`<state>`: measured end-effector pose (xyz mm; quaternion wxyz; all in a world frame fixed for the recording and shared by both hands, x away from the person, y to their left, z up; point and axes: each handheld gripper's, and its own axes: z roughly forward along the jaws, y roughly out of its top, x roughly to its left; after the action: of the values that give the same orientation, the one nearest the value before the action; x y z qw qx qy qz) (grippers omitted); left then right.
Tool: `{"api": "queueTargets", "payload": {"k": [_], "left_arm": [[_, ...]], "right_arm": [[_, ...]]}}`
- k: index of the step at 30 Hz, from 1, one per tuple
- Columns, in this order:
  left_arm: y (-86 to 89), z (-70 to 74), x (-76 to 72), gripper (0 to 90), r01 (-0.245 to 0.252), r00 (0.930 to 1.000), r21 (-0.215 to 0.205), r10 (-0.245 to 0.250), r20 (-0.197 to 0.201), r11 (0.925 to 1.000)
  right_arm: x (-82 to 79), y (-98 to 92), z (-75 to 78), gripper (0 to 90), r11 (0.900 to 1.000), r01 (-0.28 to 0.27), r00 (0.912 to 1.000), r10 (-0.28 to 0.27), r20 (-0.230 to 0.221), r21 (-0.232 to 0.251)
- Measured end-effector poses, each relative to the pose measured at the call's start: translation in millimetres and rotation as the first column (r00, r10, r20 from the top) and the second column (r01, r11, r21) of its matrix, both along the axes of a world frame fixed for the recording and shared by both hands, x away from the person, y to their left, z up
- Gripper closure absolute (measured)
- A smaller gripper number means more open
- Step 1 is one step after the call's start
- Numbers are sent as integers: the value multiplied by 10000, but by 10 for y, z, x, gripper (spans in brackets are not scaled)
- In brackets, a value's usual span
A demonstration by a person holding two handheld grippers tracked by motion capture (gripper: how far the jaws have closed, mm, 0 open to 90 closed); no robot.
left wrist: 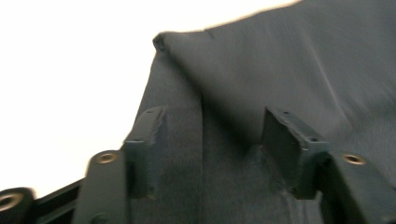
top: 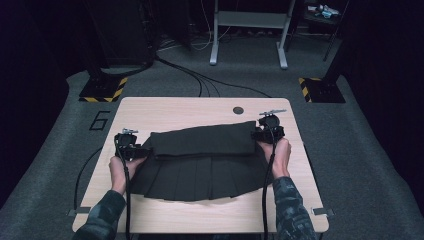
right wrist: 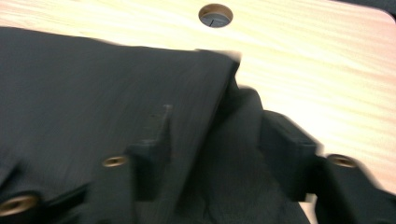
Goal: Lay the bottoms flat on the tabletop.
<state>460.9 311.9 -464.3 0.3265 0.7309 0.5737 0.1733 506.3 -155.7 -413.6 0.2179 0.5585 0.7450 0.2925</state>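
Skirt [top: 200,160] lay mid-worktop [top: 165,107], pleated hem toward me, its long axis running left to right between my hands. My left tool [top: 131,146] and right tool [top: 267,131] each stood at one end of the folded-over upper flap, jaws parted with cloth between them, not clamped. Both hands sat equally near, so I judged any fold must go evenly.
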Motion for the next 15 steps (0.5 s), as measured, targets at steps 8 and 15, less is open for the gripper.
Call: {"api": "queueTargets", "payload": {"k": [8,15], "left_arm": [[-32,-248,-80,224,618,9949,45,-613,-806,9981],[-198,-440,-198,170,951,9909,784,-868,-1028,9924]], "right_arm": [[-204,-155,-523,187,9992,-358,9914,377,-1253,177],[-361,-155,-926,131,9959,-598,9845,476,-1690,-681]]}}
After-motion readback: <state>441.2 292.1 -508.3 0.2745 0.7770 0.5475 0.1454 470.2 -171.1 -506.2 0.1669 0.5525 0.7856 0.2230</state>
